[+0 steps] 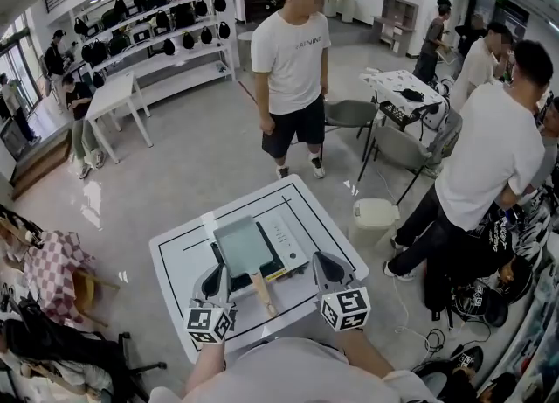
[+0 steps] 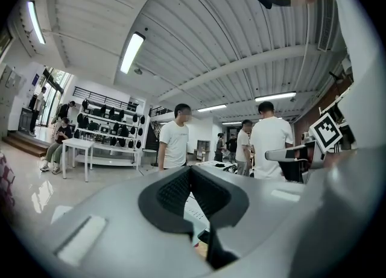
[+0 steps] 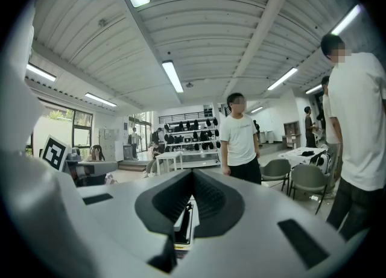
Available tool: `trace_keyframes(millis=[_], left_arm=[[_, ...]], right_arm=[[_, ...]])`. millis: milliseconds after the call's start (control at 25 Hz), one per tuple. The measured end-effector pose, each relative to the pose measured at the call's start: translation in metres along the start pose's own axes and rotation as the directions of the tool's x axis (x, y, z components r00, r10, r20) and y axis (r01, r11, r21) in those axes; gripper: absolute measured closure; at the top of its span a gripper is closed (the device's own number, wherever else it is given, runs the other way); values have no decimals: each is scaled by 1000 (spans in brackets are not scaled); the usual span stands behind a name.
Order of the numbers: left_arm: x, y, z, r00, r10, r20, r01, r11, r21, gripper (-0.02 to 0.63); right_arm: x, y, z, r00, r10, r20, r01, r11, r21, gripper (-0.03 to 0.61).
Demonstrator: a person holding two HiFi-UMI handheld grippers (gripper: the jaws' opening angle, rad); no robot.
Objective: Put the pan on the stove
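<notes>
Ahead of both grippers, on a white table (image 1: 175,257) ruled with black lines: a square, shallow pan (image 1: 242,246), flat pale grey-green inside, already set on the low black stove (image 1: 286,244) with its pale panel. Straight wooden handle (image 1: 263,293) pointing back into the gap between the grippers, nearer the left gripper (image 1: 214,281). Left: dark ribbed pads pressed together, empty. Right gripper (image 1: 328,267): closed the same, gripping nothing.

White table (image 1: 179,257), stove (image 1: 285,239) at its middle, square pan (image 1: 243,246) resting on stove
</notes>
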State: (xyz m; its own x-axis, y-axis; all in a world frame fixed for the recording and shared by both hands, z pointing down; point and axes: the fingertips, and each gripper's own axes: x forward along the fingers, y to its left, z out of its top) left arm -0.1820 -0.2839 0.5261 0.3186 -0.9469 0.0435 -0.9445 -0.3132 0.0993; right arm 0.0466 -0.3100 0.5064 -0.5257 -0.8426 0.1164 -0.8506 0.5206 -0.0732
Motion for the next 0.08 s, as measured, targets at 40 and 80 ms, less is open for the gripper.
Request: trace_keyframes(millis=[40, 80], left_arm=[[0, 1, 0, 1000, 0, 0, 0, 1000, 1, 603], [1, 1, 0, 1000, 0, -1, 0, 1000, 1, 603]], right_arm=[[0, 0, 0, 1000, -1, 0, 1, 1000, 1, 571], [1, 0, 0, 1000, -1, 0, 1, 1000, 1, 571]])
